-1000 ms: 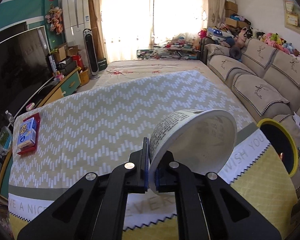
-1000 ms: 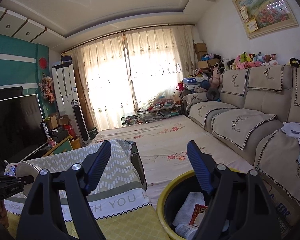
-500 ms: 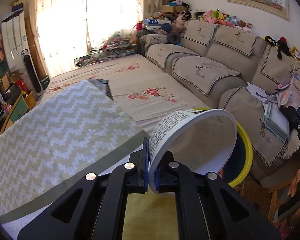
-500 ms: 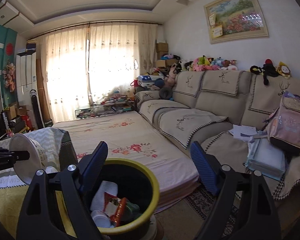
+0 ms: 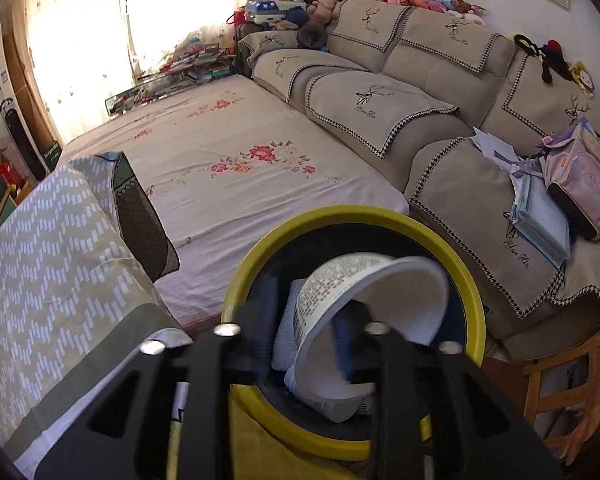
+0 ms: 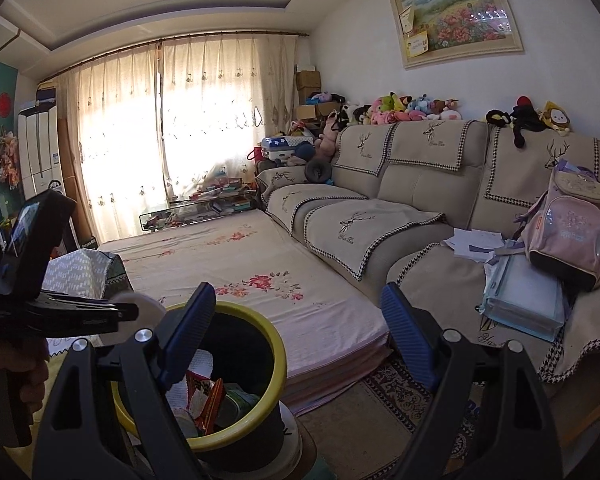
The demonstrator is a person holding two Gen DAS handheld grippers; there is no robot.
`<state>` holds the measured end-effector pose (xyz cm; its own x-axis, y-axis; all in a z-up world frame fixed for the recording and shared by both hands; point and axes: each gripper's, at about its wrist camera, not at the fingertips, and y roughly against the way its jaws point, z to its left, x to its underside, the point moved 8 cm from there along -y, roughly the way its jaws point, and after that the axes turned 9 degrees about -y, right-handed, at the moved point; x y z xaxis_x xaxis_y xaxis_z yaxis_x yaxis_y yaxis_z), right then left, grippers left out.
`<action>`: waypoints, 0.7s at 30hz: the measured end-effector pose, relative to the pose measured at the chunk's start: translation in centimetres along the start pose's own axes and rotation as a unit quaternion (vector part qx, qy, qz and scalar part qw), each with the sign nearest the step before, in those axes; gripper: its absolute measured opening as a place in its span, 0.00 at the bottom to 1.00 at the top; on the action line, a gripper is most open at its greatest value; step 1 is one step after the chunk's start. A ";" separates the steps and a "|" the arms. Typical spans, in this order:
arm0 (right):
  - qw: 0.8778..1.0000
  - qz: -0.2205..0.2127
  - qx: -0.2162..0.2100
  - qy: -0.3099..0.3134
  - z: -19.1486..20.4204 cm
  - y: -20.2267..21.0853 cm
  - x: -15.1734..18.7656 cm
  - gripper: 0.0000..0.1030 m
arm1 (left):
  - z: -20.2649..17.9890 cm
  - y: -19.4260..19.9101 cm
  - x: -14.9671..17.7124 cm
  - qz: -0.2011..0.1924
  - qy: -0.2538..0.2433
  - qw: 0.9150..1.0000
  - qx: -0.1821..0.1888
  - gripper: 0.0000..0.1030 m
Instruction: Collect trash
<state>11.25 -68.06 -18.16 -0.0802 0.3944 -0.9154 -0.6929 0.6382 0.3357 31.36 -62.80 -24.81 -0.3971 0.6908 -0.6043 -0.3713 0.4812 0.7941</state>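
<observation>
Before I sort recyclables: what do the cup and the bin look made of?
Cup: seemingly coated paper, matte white inside, fine print outside, thin rolled rim. Bin: likely plastic, with a smooth, glossy yellow rim and dark inside.

Pink backpack [image 6: 572, 232] on beige sofa [image 6: 420, 184]

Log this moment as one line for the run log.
step: dropping cup | left gripper: open, paper cup loose over yellow bin | right gripper: open, empty, beside bin
</observation>
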 end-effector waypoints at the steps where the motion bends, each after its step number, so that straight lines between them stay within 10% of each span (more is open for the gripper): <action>1: 1.000 0.000 -0.001 0.002 0.1 0.2 -0.1 0.78 | 0.4 0.1 0.2 0.000 0.015 1.000 0.002 0.62; 11: 0.998 0.013 -0.051 0.020 3.5 1.9 0.3 0.80 | 5.4 12.6 4.4 -0.099 0.053 0.993 -0.042 0.95; 21: 0.978 0.117 -0.168 0.044 9.4 4.5 3.4 0.90 | 12.4 28.8 18.2 -0.181 0.130 0.956 -0.190 0.95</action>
<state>14.61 -57.59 -17.67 -0.3164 0.4355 -0.8427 -0.8428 0.2787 0.4605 23.82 -29.66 -12.11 -0.3618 0.3354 -0.8698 -0.7818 0.3991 0.4791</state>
